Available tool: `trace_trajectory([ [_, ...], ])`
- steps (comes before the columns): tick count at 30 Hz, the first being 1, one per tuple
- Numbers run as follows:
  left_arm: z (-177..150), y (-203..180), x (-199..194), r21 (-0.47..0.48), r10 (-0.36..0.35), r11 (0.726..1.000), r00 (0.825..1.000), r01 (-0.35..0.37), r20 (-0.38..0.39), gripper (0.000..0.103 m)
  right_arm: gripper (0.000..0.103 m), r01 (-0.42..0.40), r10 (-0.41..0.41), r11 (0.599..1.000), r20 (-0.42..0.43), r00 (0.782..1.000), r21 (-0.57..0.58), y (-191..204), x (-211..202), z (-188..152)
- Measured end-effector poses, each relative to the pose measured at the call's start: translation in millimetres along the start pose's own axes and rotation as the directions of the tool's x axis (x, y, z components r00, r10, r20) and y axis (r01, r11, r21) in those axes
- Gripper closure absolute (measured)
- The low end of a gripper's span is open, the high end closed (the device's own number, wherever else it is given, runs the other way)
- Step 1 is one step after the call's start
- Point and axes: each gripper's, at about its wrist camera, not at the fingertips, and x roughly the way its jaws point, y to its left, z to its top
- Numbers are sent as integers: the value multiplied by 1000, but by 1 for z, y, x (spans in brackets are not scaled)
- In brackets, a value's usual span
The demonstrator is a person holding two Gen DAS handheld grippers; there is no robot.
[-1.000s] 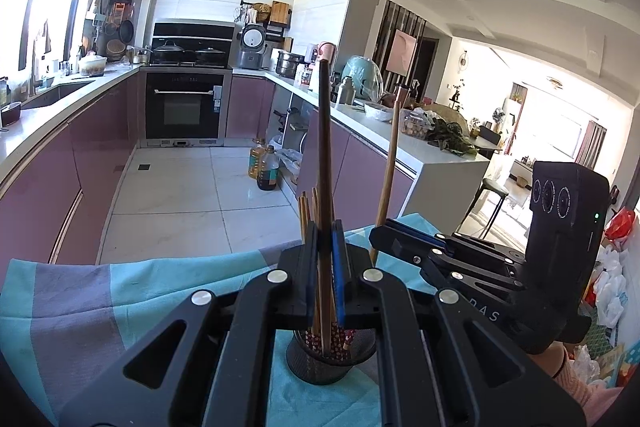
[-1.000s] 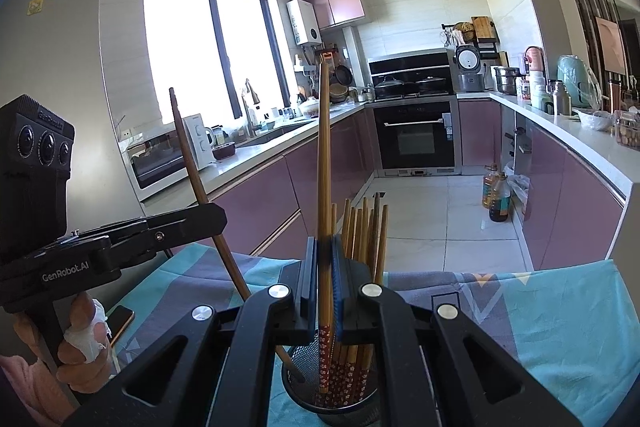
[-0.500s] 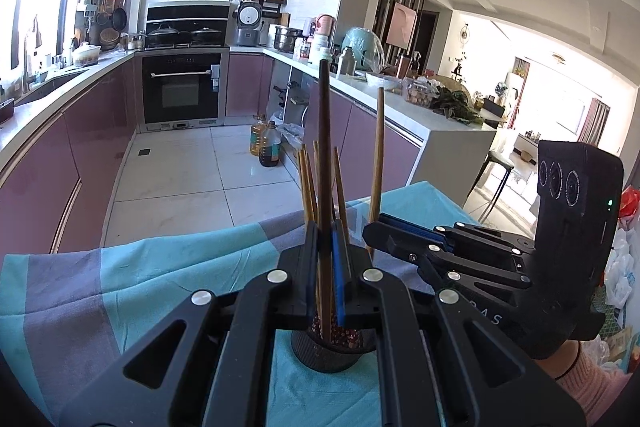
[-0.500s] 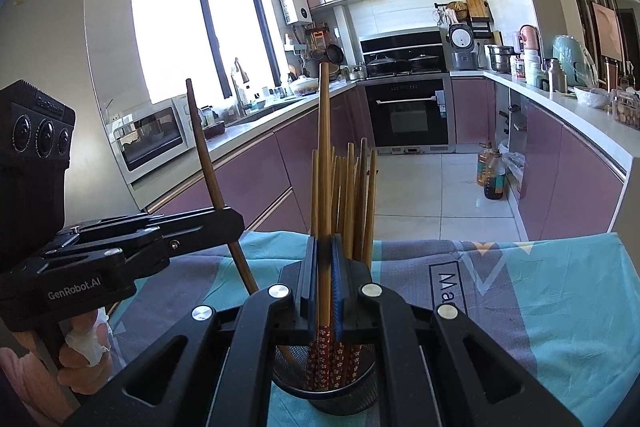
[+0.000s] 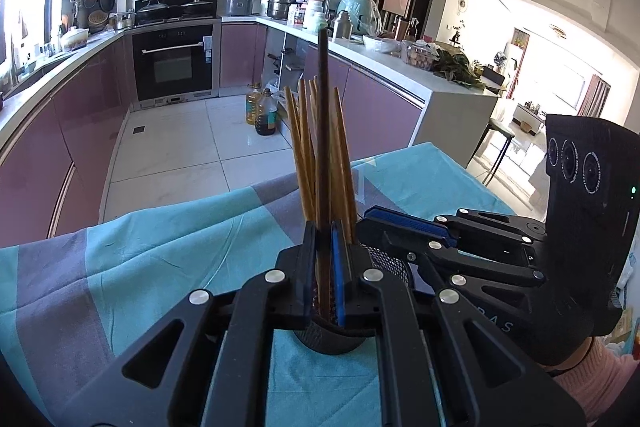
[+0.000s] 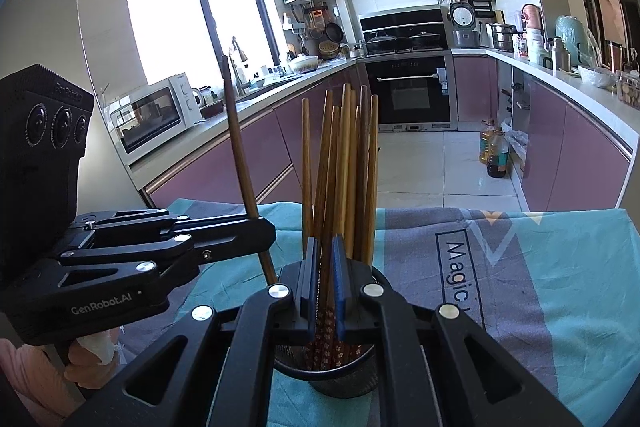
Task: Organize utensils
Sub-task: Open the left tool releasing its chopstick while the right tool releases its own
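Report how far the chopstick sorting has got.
Done: a bundle of chopsticks already stands in the black mesh holder on the cloth-covered table. In hand: the left gripper and right gripper each clamp one chopstick over that holder, the left's dark chopstick upright. Left: release both into it. No other loose utensils are visible.

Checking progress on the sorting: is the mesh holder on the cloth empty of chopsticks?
No. The black mesh holder already has a bunch of wooden chopsticks standing upright in it.
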Motion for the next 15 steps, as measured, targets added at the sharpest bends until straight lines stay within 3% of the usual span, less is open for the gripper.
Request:
trace_trajectory([
  [4,-3,8,11,-28,-6,1000,1000,5,-19,85,96,-1,1,1000,-10,1000,9,0,0,-2],
  [6,-5,12,15,-39,-8,999,1000,7,-27,74,92,-3,3,1000,-12,1000,5,2,-1,-3],
  [9,-13,18,15,-40,-10,999,1000,9,-20,68,82,-6,6,1000,-9,1000,6,4,-5,-6],
  [11,-20,24,9,-50,18,999,1000,-18,-1,58,67,-8,8,1000,0,1000,9,5,-9,-8],
  [13,-27,31,0,-60,40,997,999,-38,25,49,58,-5,5,1000,14,1000,7,6,-14,-9],
  [15,-36,39,-12,-71,70,995,996,-66,54,42,55,4,-4,1000,23,1000,-1,8,-19,-10],
])
